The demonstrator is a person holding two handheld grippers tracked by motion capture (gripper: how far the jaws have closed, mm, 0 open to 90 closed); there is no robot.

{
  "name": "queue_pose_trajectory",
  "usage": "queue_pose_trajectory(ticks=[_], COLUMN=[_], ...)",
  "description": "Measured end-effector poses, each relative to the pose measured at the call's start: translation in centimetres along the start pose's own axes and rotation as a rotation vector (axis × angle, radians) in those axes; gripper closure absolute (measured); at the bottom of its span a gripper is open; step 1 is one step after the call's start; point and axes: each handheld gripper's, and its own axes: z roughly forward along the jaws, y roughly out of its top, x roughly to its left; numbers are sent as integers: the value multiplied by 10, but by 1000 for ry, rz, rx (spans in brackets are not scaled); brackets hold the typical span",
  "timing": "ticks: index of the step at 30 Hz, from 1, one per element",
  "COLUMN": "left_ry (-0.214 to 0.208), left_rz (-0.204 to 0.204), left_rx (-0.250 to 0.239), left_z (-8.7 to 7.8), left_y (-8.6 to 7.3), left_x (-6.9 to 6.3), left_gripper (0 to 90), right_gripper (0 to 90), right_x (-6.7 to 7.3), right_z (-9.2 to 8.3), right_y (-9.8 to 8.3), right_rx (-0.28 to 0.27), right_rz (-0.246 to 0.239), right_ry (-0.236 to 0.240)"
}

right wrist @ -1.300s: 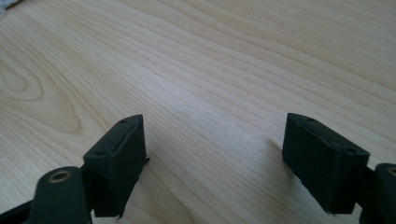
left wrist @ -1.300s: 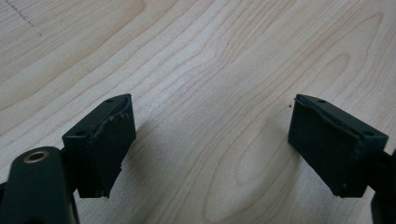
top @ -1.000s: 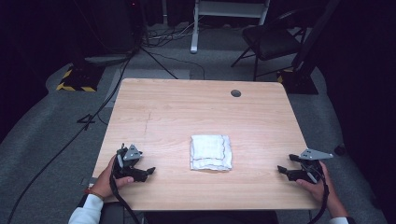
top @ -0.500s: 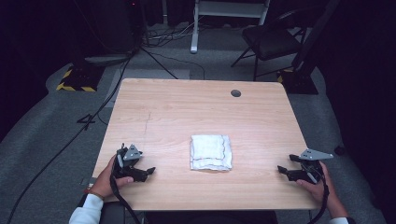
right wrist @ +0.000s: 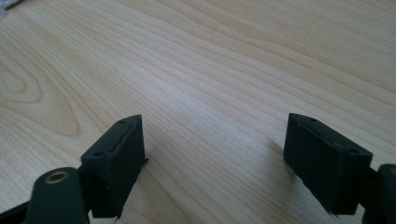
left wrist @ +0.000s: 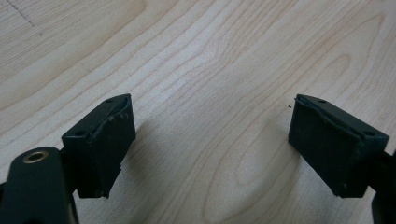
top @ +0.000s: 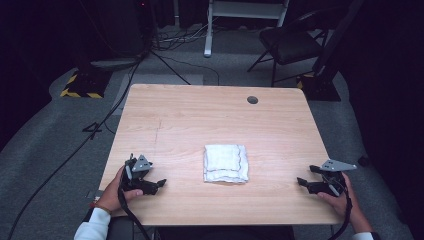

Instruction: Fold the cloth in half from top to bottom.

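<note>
A folded white cloth (top: 225, 163) lies flat near the middle of the wooden table (top: 210, 120), toward the front. My left gripper (top: 159, 184) rests on the table at the front left, held by a hand, a good way left of the cloth. Its jaws stand wide apart over bare wood (left wrist: 210, 135) with nothing between them. My right gripper (top: 301, 181) rests at the front right edge, well right of the cloth, pointing toward it. It is open too, with bare wood between the jaws (right wrist: 212, 149).
A small dark round grommet (top: 252, 100) sits near the table's far right. Beyond the table are a black chair (top: 290, 45), a white stand (top: 245, 15), floor cables (top: 75, 150) and a yellow-black striped base (top: 80, 85).
</note>
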Motion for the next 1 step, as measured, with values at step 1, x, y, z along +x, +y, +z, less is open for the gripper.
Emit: queue_pose_trajectory(ticks=[1], left_ry=[0], left_rz=[0], left_rx=[0], left_z=[0], left_y=[0], left_x=[0], left_gripper=[150], right_gripper=[209], right_x=[0], right_z=[0], right_y=[0], right_rx=[0], right_rz=[0], right_ry=[0])
